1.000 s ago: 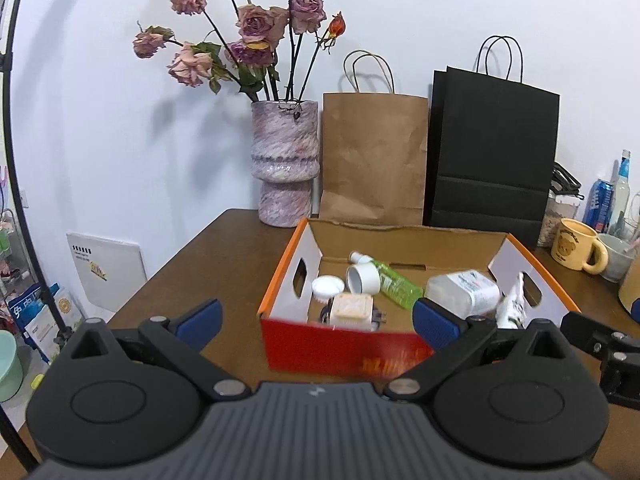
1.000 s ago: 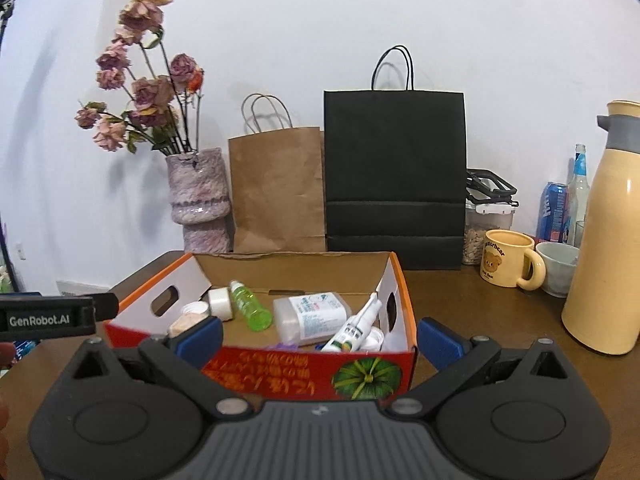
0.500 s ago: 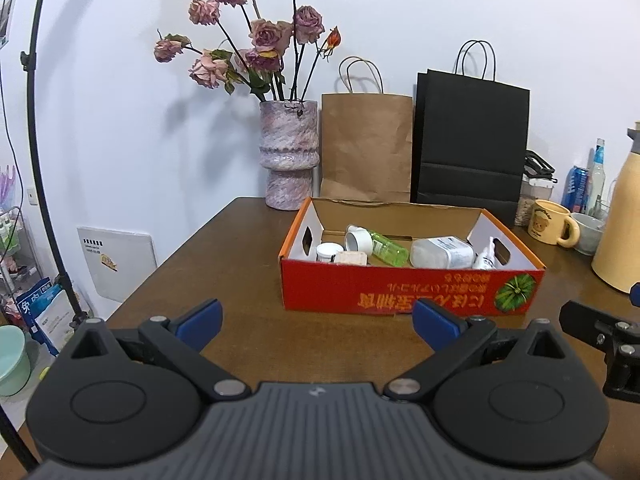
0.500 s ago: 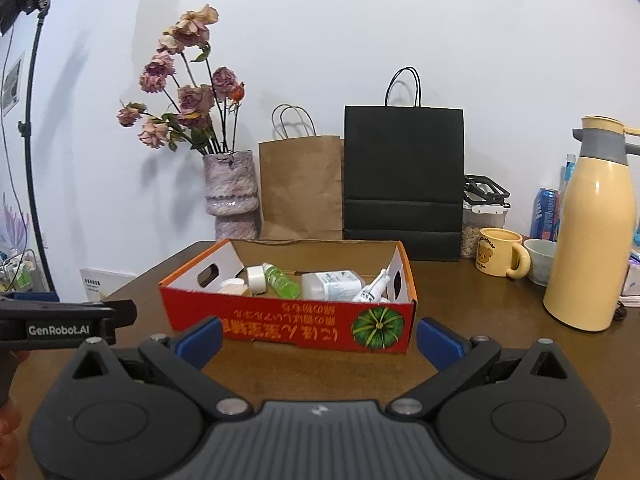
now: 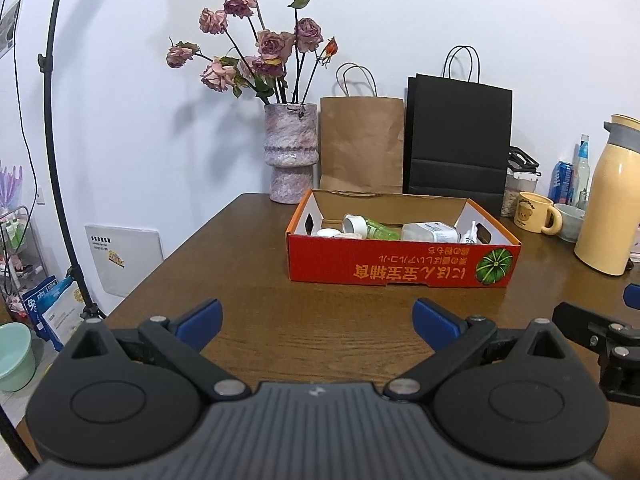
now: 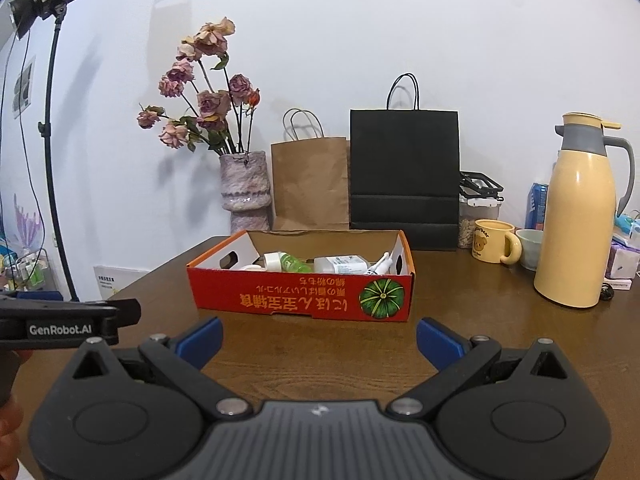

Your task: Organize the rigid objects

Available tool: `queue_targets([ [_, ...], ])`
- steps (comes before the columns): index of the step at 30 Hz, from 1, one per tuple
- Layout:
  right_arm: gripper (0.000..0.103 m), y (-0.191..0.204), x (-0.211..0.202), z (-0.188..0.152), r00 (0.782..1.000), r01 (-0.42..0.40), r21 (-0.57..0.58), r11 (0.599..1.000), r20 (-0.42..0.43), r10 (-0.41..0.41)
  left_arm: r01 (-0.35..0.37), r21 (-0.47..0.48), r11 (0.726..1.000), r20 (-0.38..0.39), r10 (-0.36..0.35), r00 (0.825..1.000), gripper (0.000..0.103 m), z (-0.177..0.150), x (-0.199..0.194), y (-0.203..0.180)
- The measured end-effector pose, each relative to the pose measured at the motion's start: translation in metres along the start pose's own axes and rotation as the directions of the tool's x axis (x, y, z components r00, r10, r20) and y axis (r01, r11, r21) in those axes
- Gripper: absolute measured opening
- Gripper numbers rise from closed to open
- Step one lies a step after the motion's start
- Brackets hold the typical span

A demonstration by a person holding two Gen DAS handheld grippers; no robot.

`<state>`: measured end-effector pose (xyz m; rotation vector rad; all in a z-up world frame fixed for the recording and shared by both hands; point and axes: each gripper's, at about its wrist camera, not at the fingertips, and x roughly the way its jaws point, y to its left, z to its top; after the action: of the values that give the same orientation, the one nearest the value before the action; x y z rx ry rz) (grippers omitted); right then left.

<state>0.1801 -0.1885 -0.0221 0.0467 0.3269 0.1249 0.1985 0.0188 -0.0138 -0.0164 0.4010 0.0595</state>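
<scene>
Behind both spread tools (image 5: pixel 316 322) (image 6: pixel 318 338), filled box (image 5: pixel 400 268)

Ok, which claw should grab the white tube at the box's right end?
Right, probably: the white tube sits just right of the open right claw and its axis, but well off to the right of the open left claw.
</scene>
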Motion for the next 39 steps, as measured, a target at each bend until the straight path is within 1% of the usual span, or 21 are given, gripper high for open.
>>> queue_targets([
  [17, 0.103, 0.0, -0.009, -0.001, 1.0, -0.005, 0.005, 1.0, 0.011, 0.005, 0.005, 0.008, 1.0, 0.014, -0.005, 1.0, 0.103, -0.001, -0.012, -0.004],
  [39, 0.103, 0.001, -0.011, -0.001, 1.0, -0.005, 0.005, 1.0, 0.012, 0.005, 0.005, 0.009, 1.0, 0.016, -0.005, 1.0, 0.103, -0.001, -0.013, -0.005],
])
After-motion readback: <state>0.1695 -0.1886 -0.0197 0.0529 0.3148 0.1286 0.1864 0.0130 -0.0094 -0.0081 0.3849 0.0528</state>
